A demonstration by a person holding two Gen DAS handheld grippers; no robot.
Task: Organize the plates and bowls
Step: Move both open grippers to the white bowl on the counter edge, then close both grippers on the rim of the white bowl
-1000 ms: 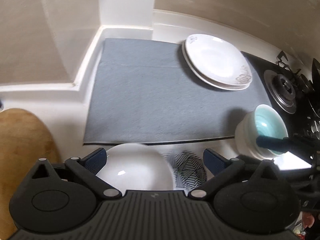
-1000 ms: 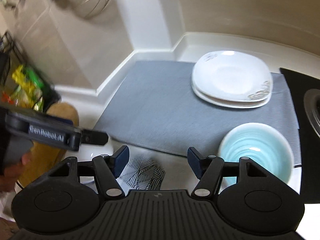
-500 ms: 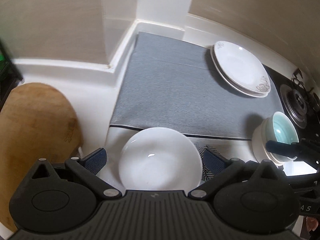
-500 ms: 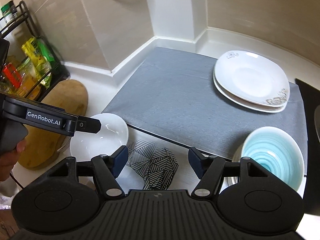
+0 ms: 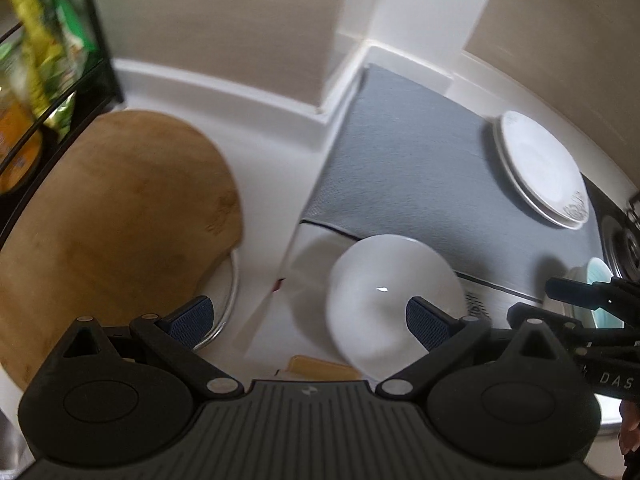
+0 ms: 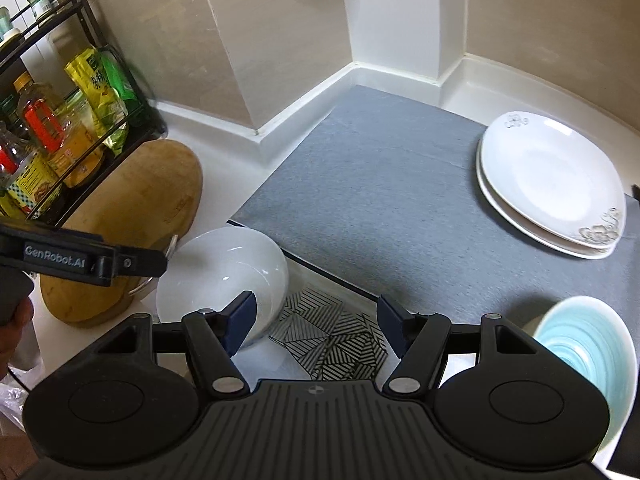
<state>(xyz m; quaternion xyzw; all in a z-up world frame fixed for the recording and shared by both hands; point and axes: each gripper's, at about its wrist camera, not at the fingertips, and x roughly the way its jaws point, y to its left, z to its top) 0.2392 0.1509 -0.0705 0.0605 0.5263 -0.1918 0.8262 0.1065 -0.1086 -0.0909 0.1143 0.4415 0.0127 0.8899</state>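
- counter [image 6: 224,184] white, runs into a wall corner at 12 o'clock
- grey mat [image 6: 380,200] fills the middle of the right wrist view, edge runs from 9 toward 4 o'clock; also seen in the left view [image 5: 420,176]
- wooden board [image 5: 108,232] at 9 o'clock in the left view, lying over a metal rim [image 5: 228,300]
- black rack [image 6: 60,120] with bottles and packets at 10 o'clock, just behind the board
- two white plates [image 6: 552,176] stacked on the mat at 2 o'clock
- white bowl [image 6: 224,276] off the mat on the counter, 8 o'clock, just beside the board; in the left view [image 5: 384,292] blurred, right finger in front of it
- blue bowl [image 6: 588,356] at 4 o'clock, at the mat's near edge
- striped black-and-white mat [image 6: 332,336] between the two bowls
- left gripper [image 5: 308,316] jaws wide, nothing held, over the counter beside the white bowl
- right gripper [image 6: 314,316] jaws wide, nothing held, over the striped mat
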